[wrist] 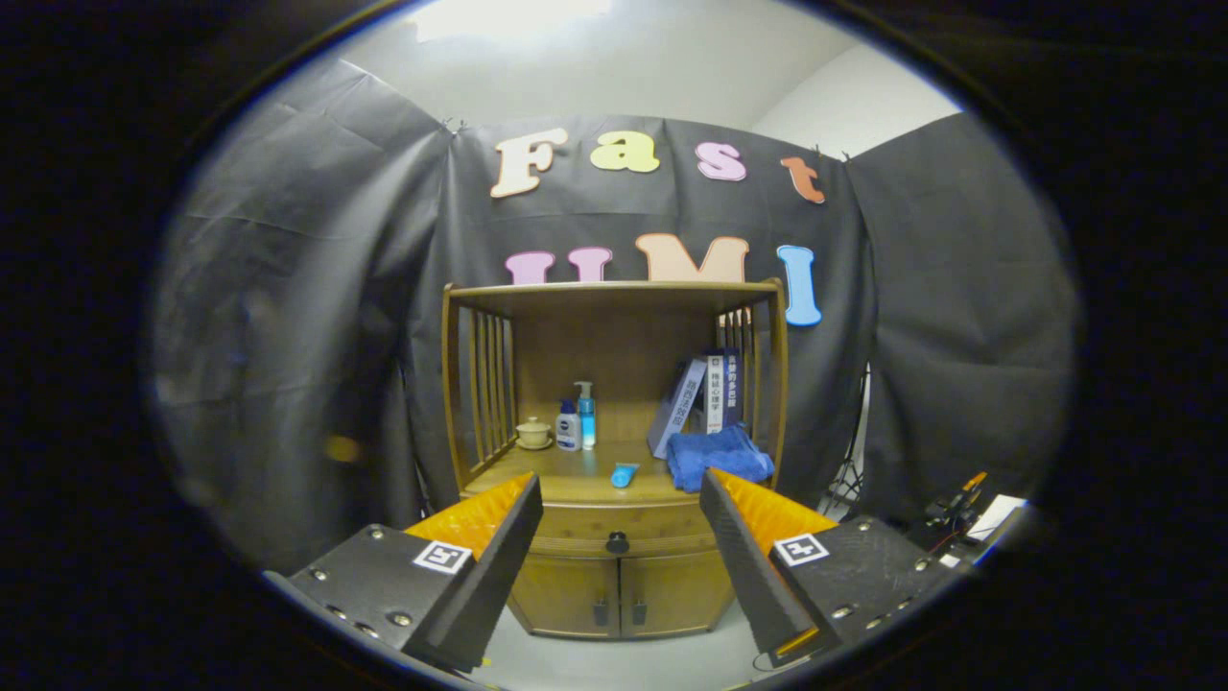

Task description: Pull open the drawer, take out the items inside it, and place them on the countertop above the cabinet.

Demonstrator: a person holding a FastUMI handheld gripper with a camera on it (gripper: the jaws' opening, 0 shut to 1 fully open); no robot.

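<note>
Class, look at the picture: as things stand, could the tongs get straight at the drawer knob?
Probably yes. The tongs are open, and the drawer knob shows between their fingers, some way ahead, with nothing in front of it. The drawer looks shut.

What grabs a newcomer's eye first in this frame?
The wooden cabinet straight ahead, its drawer shut, the dark drawer knob showing in the gap between the open gripper fingers. On its countertop, a blue towel beside leaning books, plus a small blue tube, two pump bottles and a teacup.
</note>
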